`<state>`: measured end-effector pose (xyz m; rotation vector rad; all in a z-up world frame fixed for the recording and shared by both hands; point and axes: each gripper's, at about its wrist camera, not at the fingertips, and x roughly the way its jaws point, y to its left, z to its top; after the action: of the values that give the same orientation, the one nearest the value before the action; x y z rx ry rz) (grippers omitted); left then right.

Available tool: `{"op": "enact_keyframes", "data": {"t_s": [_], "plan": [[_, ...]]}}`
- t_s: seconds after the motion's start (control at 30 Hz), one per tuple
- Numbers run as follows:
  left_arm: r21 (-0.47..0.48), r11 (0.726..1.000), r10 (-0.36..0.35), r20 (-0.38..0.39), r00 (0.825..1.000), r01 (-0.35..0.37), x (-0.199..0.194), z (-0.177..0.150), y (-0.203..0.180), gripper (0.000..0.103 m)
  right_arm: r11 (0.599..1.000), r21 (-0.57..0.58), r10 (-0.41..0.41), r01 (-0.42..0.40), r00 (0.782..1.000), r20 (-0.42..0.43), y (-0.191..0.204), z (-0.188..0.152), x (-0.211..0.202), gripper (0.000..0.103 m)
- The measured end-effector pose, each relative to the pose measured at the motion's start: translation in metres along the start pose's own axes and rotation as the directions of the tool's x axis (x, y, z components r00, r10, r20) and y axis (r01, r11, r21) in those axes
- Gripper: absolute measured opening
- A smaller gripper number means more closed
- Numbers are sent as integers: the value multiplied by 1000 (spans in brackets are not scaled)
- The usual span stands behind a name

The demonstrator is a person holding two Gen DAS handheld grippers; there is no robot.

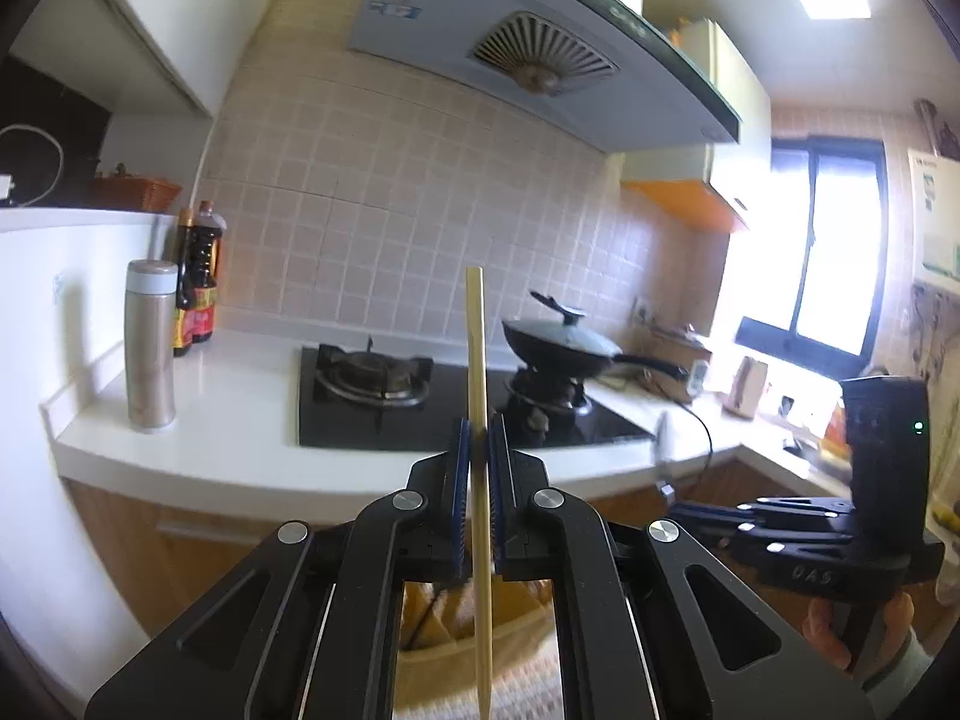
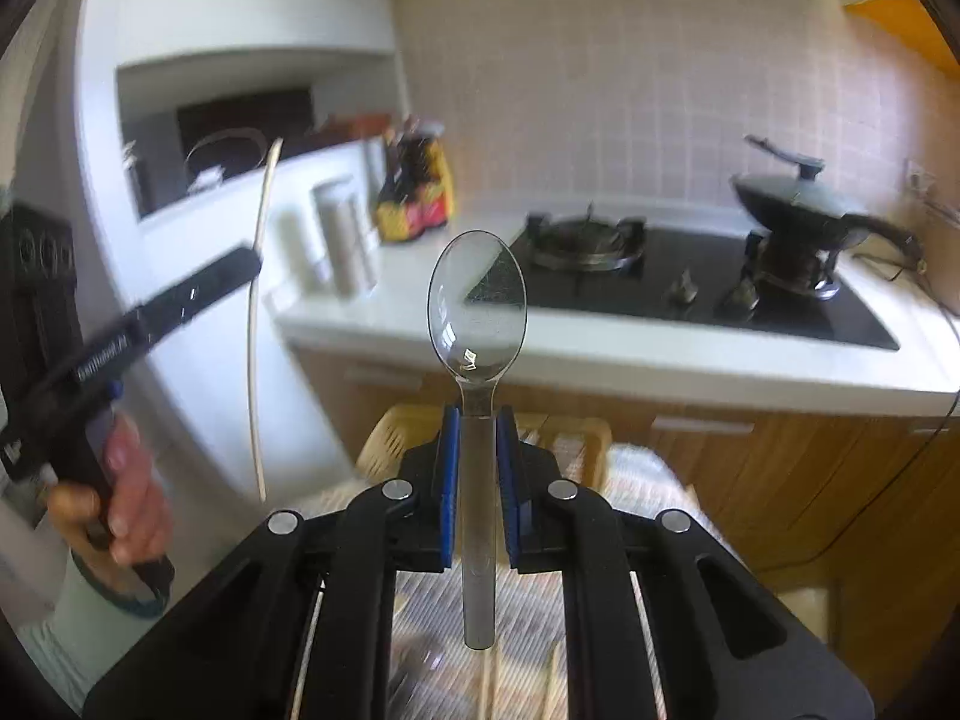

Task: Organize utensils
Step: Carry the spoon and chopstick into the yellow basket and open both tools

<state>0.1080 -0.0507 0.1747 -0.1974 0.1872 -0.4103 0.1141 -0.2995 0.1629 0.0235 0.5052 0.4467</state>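
A wooden chopstick [image 1: 478,420] is clamped upright between the blue pads of the left tool [image 1: 478,444], held in the air before the bench [image 1: 240,414]. A clear plastic spoon [image 2: 477,324] is gripped by its handle in the right tool [image 2: 478,432], bowl upward.

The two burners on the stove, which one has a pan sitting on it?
The right burner, nearer the window, carries the black pan with its lid on. The left burner, nearer the bottles, is bare.
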Motion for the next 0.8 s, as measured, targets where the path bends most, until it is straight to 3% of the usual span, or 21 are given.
{"op": "enact_keyframes", "data": {"t_s": [0.17, 0.4, 0.8], "plan": [[-50, 999, 12, 22, 1000, -11, 36, -6, 22, 4, 999, 19, -40, 39, 995, 94, -22, 9, 19, 10], [-5, 997, 73, 6, 997, -73, 78, -36, 33, 4, 997, 7, -71, 70, 989, 129, -36, 3, 52, 10], [-44, 993, 106, 19, 994, -105, 100, -63, 60, 4, 997, 72, -54, 41, 980, 192, -58, -9, 81, 10]]}}
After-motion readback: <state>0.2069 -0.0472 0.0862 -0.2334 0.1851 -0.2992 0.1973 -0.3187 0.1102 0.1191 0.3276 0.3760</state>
